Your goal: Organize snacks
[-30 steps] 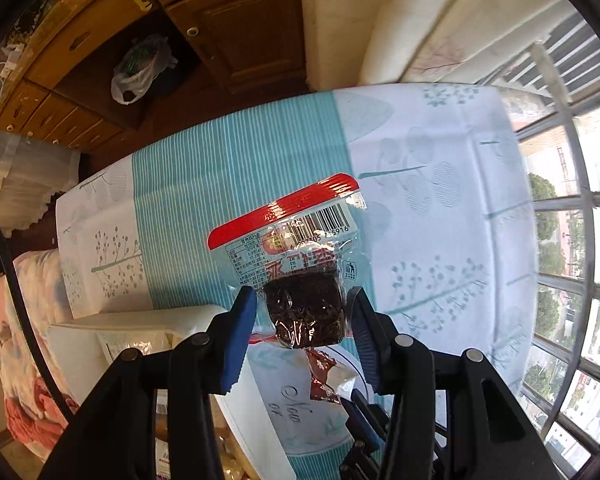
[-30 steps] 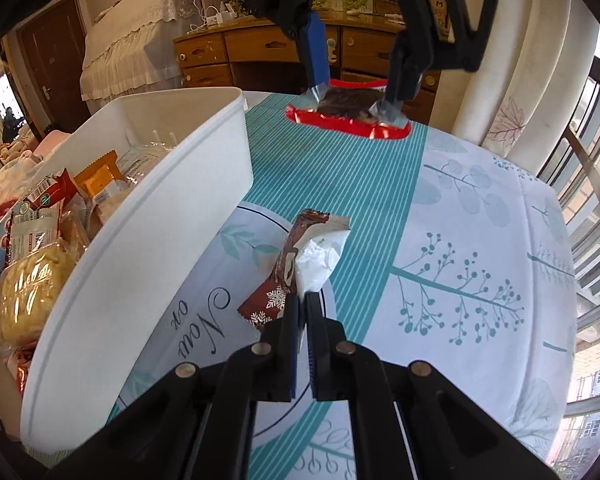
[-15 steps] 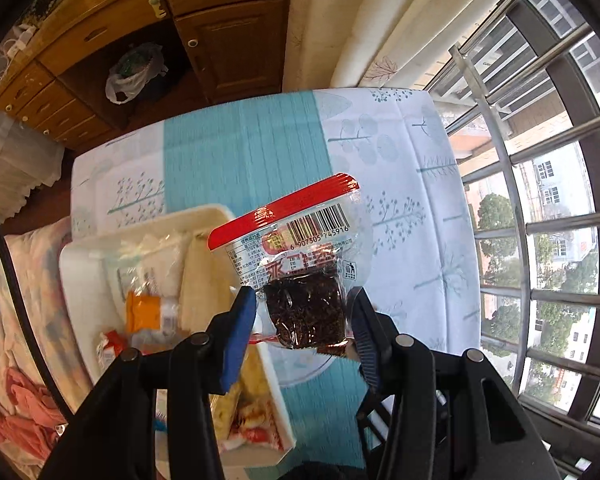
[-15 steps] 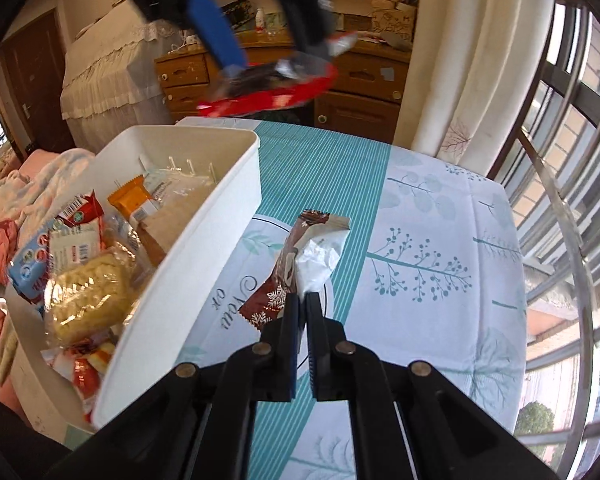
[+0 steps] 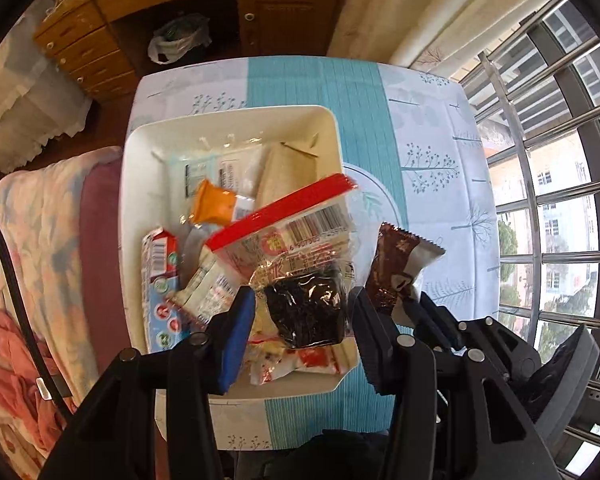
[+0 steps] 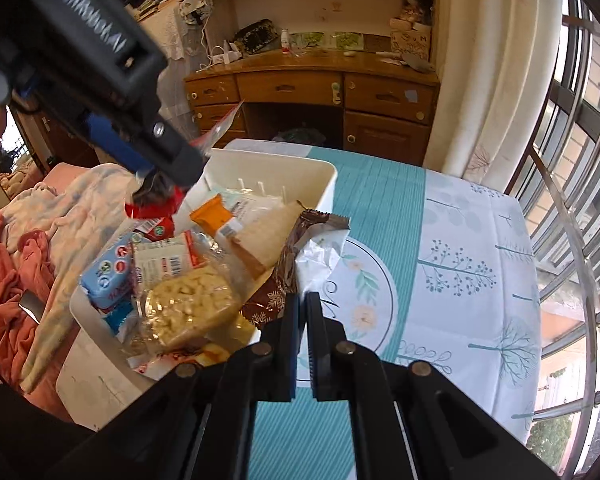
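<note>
Both grippers have risen and shifted from the open tablecloth toward the white bin (image 5: pixel 332 128), which lay at the picture's edge a second ago. Left gripper (image 5: pixel 302 312) points straight down above the bin, its jaws clamped on the dark block inside the clear red-edged snack packet (image 5: pixel 300 264). Right gripper (image 6: pixel 303 316) has its jaws pressed together on the lower end of the brown-and-white wrapper (image 6: pixel 300 256), which hangs over the bin's near corner and the teal tablecloth (image 6: pixel 380 184). Inside the bin lie an orange packet (image 5: pixel 214 204), a blue-and-red carton (image 5: pixel 162 280) and a bag of pale yellow pieces (image 6: pixel 188 304).
</note>
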`<state>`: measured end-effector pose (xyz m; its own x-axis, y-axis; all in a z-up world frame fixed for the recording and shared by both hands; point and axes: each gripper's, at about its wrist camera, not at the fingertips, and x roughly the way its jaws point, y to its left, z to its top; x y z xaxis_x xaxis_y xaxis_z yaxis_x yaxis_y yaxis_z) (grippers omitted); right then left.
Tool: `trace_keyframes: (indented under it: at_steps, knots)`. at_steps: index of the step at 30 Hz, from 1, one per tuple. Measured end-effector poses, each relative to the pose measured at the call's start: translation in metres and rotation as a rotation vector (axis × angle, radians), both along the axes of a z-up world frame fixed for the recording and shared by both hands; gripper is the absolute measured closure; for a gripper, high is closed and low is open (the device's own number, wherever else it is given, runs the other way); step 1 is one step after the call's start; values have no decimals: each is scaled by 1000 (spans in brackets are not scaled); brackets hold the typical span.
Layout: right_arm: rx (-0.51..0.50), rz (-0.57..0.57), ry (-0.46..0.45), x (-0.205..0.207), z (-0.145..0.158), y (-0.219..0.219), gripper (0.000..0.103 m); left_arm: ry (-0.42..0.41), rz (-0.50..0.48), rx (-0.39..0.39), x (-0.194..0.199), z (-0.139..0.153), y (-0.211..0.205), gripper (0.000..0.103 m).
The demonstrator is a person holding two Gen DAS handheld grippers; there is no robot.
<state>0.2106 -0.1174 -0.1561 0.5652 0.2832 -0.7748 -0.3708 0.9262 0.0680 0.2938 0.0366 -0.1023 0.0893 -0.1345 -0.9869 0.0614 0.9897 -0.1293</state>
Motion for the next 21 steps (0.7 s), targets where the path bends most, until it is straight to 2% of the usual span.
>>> trace_keyframes:
  at_steps: [6, 12, 13, 15, 16, 17, 21]
  knots:
    - [44, 7, -28, -16, 25, 24, 99, -99, -5, -29, -31, 22, 28, 59]
    - [34, 14, -67, -31, 46, 54, 97, -237, 2, -63, -67, 45, 58, 58]
    - [27, 9, -66, -33, 49, 58, 94, -257, 3, -65, -74, 47, 62, 58]
    - [25, -1, -77, -39, 54, 64, 83, -302, -1, -76, -87, 50, 70, 51]
    - [25, -8, -81, -43, 56, 66, 71, -328, 2, -81, -96, 50, 75, 44]
    - [28, -16, -84, -46, 57, 67, 63, -344, 3, -78, -103, 49, 77, 41]
    - [27, -63, -68, -61, 55, 69, 58, -352, -20, -84, -131, 37, 85, 40]
